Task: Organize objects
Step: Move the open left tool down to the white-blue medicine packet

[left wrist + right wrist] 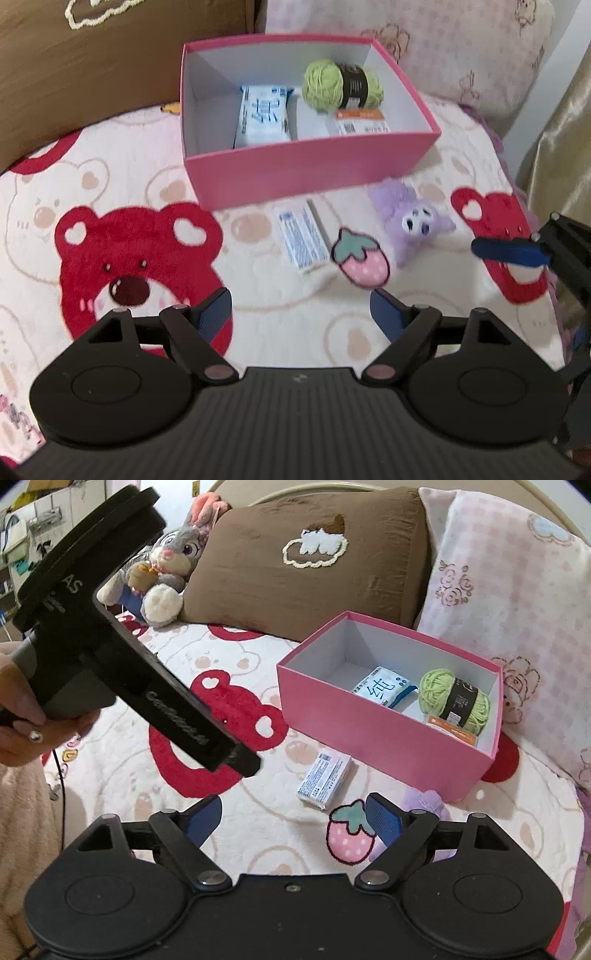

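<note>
A pink box stands open on the bed. Inside lie a blue-white tissue pack, a green yarn ball and an orange-labelled white packet. In front of the box lie a small white-blue box and a purple plush toy, partly hidden behind my right finger in the right wrist view. My left gripper is open and empty above the blanket. My right gripper is open and empty, near the plush.
The bed has a bear-print blanket. A brown pillow, a pink pillow and a grey rabbit plush lie at the head. The left gripper's body crosses the right wrist view; the right gripper's finger shows at right.
</note>
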### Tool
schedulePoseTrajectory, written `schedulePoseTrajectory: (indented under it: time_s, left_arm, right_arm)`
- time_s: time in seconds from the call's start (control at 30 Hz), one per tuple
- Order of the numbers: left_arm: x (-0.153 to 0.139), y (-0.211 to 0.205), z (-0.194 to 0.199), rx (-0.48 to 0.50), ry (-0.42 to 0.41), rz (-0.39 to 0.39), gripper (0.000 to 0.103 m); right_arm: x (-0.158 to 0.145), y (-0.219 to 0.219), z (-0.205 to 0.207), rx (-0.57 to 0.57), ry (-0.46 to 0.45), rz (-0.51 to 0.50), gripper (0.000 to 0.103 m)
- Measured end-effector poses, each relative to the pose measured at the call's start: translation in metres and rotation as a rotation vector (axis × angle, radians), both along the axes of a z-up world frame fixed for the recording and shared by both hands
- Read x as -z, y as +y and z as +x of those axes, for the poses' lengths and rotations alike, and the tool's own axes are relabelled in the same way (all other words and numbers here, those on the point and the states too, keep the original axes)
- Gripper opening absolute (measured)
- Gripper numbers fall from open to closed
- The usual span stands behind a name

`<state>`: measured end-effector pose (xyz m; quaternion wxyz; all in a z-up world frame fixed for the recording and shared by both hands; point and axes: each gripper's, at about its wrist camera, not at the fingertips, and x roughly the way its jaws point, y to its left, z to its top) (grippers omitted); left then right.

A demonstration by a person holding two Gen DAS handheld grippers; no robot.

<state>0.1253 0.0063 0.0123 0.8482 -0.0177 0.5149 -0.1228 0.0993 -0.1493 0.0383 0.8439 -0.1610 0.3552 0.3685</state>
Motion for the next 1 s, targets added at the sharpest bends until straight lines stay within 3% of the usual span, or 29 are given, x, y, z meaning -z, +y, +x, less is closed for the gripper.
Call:
schedulePoseTrajectory:
  time_s: [0.27, 0.4, 0.6, 0.87, 1.0]
  left_arm:
    - [0.023, -0.003, 0.000, -0.007, -0.076, -0.047, 0.083]
    - [0.035, 0.004, 0.002, -0.046, -0.118, -0.086, 0.095]
    - [0.058, 0.010, 0.012, -0.074, -0.111, -0.097, 0.095]
    - [0.094, 0.018, 0.022, -0.131, -0.099, -0.179, 0.095]
    - [0.107, 0.020, 0.028, -0.150, -0.106, -0.201, 0.093]
  right_arm:
    - [0.025, 0.018, 0.004, -0.027, -0.059, -0.040, 0.089]
    - [0.043, 0.027, 0.006, -0.078, -0.108, -0.062, 0.089]
    - [0.069, 0.035, 0.022, -0.067, -0.115, -0.042, 0.089]
    - [0.100, 0.048, 0.036, -0.009, -0.171, -0.079, 0.089]
    - [0.118, 0.050, 0.048, 0.019, -0.157, -0.066, 0.089]
